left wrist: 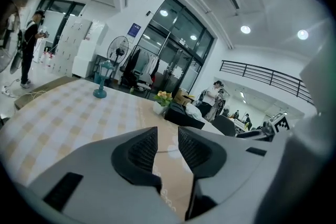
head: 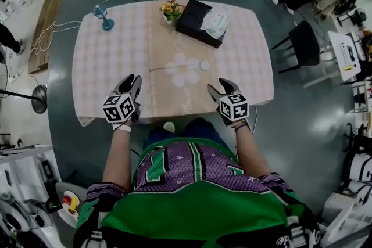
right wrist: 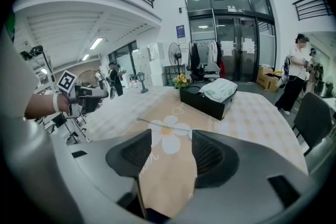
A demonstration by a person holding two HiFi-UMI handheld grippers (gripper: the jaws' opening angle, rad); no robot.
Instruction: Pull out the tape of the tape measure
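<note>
The tape measure is a small round white case [head: 204,65] lying on the flower print in the middle of the table [head: 104,67]. Its thin tape [head: 174,68] stretches out to the left; in the right gripper view the tape [right wrist: 163,124] runs across the flower. My left gripper [head: 132,83] hovers over the table's near edge, left of the tape, jaws a little apart and empty. My right gripper [head: 218,89] hovers at the near edge on the right, jaws wider apart and empty. Neither touches the tape measure.
A black box [head: 197,23] with a white packet stands at the far side, with a small flower pot [head: 170,9] beside it. A blue ornament [head: 103,15] stands at the far left. A black chair [head: 303,43] stands to the table's right. People stand farther off.
</note>
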